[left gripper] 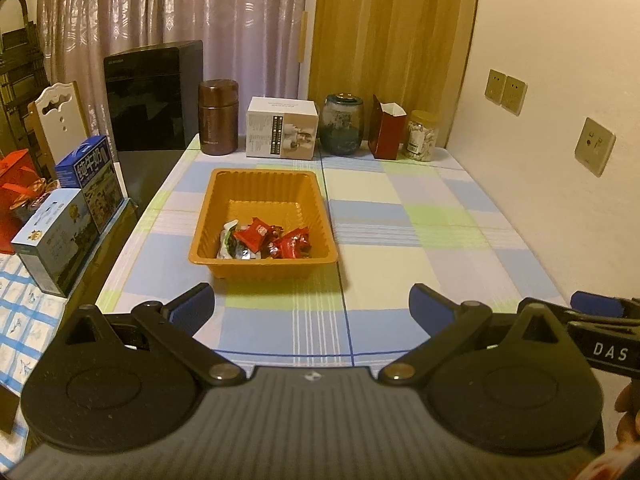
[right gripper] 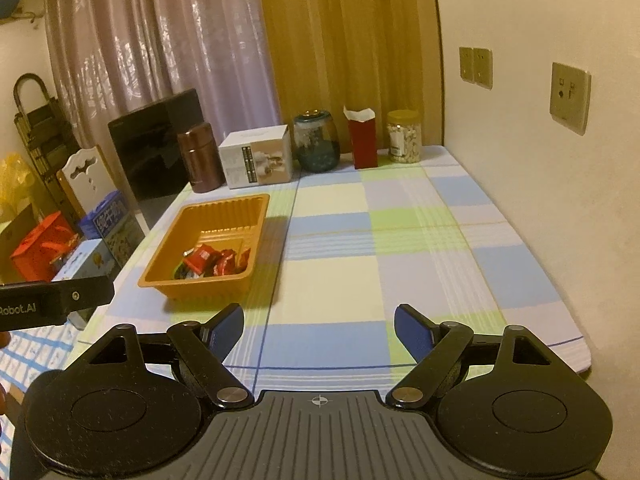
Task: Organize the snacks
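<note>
Orange tray (left gripper: pixel 262 264) sits on checked tabletop (left gripper: pixel 420 240), left of centre, w/ red-wrapped snacks (left gripper: pixel 276 240) plus one greenish packet, maybe seaweed, at its near end. Left hand-held gripper (left gripper: pixel 311 308) & right hand-held gripper (right gripper: pixel 319 330) both spread wide, holding nothing.

Counts on and beside the surface

One orange tray (left gripper: pixel 208 216) holds about five wrapped snacks (left gripper: pixel 266 240), mostly red; the exact number is hard to tell where they overlap. Along the back stand one brown flask (left gripper: pixel 218 118), one white box (left gripper: pixel 282 128), one dark glass jar (left gripper: pixel 343 124), one red carton (left gripper: pixel 386 132) and one clear nut jar (left gripper: pixel 421 136). Two milk boxes (left gripper: pixel 90 184) sit left. Three wall sockets (left gripper: pixel 595 146).
</note>
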Available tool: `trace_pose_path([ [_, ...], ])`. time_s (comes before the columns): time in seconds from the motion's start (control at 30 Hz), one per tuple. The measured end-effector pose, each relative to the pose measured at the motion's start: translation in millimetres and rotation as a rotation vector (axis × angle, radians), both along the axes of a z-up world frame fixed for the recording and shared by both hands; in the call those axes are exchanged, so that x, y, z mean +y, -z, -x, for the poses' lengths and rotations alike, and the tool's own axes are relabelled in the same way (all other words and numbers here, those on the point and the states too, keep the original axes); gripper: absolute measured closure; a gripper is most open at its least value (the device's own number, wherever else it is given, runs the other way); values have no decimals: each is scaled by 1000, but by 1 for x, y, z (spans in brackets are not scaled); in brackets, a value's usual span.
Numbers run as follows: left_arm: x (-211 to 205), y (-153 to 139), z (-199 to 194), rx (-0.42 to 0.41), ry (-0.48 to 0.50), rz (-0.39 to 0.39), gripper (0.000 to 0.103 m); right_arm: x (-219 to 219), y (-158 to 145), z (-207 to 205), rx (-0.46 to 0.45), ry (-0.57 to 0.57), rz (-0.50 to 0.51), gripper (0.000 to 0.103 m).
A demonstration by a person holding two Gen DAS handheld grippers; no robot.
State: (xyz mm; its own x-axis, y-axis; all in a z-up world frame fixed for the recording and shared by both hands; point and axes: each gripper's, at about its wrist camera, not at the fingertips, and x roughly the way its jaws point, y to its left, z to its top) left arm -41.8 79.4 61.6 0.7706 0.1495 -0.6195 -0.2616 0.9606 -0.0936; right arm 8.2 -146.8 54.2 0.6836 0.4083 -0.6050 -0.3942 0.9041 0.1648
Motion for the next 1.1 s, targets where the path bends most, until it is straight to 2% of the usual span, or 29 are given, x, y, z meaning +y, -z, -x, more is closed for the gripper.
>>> trace_pose_path([
  [0.47, -3, 12, 10, 28, -4, -10, 0, 2, 0, 8, -22, -12, 27, 20],
  [1.1, -6, 20, 11, 38, 1, -10, 0, 0, 8, 7, -2, -18, 24, 20],
])
